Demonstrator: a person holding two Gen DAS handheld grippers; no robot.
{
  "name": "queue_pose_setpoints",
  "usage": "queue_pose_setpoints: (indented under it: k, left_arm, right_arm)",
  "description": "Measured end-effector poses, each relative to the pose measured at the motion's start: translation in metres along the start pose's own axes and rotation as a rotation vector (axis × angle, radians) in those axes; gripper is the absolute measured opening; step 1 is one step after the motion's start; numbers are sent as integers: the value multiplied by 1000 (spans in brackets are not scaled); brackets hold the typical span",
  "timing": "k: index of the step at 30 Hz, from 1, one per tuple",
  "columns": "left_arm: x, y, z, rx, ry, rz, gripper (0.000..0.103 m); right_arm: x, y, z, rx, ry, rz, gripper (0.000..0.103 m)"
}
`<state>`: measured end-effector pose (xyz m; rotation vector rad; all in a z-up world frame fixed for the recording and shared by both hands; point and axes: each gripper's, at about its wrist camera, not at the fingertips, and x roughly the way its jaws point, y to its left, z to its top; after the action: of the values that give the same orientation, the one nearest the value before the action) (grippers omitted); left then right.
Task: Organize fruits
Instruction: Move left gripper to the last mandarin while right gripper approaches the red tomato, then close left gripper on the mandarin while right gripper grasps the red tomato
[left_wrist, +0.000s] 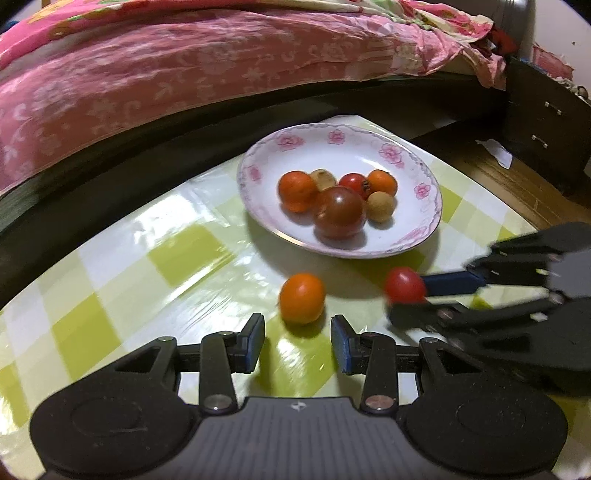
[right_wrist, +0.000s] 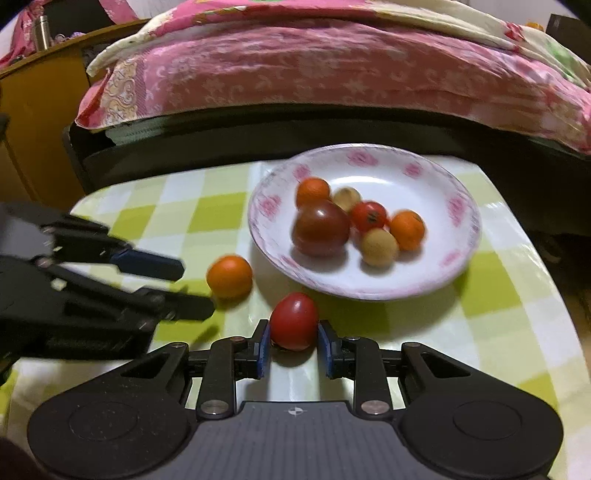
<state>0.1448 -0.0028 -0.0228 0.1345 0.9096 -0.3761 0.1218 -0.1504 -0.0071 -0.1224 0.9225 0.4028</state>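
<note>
Right gripper fingers pinch the red tomato just short of the plate; lift clear of the rim before releasing. Left gripper fingers open, orange fruit on counter just ahead.

The left two-finger gripper of matte black plastic had a broad ribbed grey centre panel with a small white cross-in-circle mark, flanked by two round black housings with faint circular recesses. Silver rivets pinned its black linkage bars, and its slim fingers carried blue pads on their inner faces. The right two-finger gripper of the same black plastic matched it: ribbed panel, white mark, silver rivets, triangular cut-outs in the side links, blue-lined fingers
</note>
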Motion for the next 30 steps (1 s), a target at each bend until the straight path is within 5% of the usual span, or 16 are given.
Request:
queue_pose_setpoints:
  k: [8, 19, 23, 25, 30]
  left_arm:
    - [18, -7, 7, 10, -15, 38, 45]
    - [-5, -27, -10, 45, 11, 53, 37]
    - [-20, -33, -21, 36, 15, 51, 37]
    - [-25, -34, -26, 18, 26, 53, 37]
    - [-24, -37, -39, 23, 52, 72, 38]
  right_arm:
    - [-15, -8, -15, -1, 27, -40, 23]
    - [-8, -5, -11, -24, -1, -50, 25]
    - [-4, -3, -8, -30, -3, -43, 30]
    - [-3, -3, -7, -37, -2, -27, 40]
    - [-4, -3, -7, -33, -14, -32, 41]
